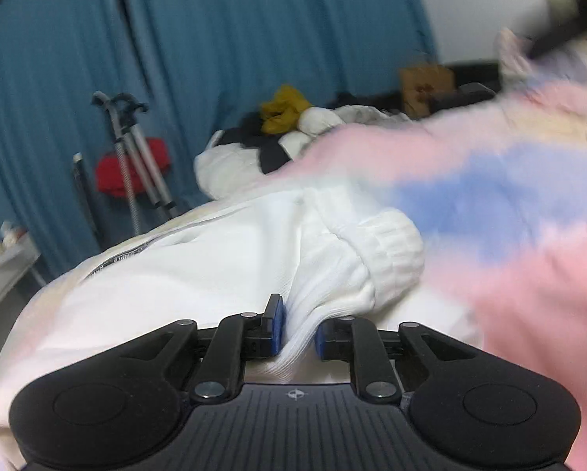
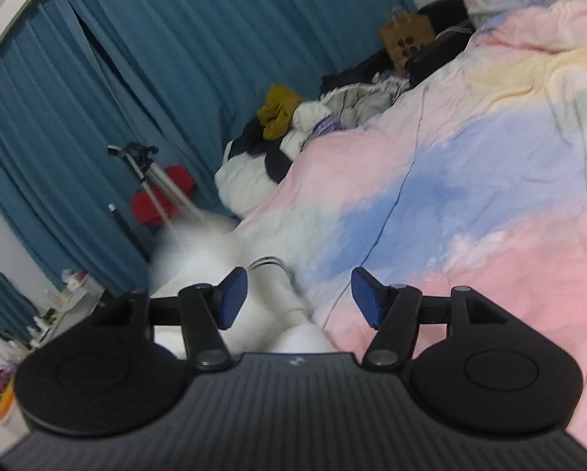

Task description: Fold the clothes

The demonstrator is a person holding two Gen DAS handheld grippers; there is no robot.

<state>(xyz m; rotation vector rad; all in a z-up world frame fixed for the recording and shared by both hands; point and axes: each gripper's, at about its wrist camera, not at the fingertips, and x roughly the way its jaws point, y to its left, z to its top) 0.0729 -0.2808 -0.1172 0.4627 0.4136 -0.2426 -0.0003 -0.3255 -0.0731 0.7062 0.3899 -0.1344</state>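
A white zip-up garment (image 1: 222, 274) with a ribbed cuff (image 1: 387, 251) lies bunched on the pastel pink, blue and yellow bed cover (image 1: 529, 235). My left gripper (image 1: 299, 333) is shut on a gathered fold of this white garment, and the cloth fills the narrow gap between its blue pads. In the right wrist view the same white garment (image 2: 199, 251) shows blurred, below and to the left of my right gripper (image 2: 299, 298). That gripper stands open above the edge of the bed cover (image 2: 470, 196), with nothing between its fingers.
A pile of mixed clothes (image 2: 293, 125), white, dark and mustard yellow, sits at the far end of the bed. Blue curtains (image 1: 214, 59) hang behind. A tripod (image 1: 136, 165) with something red stands by them. A brown paper bag (image 2: 407, 35) is at the back.
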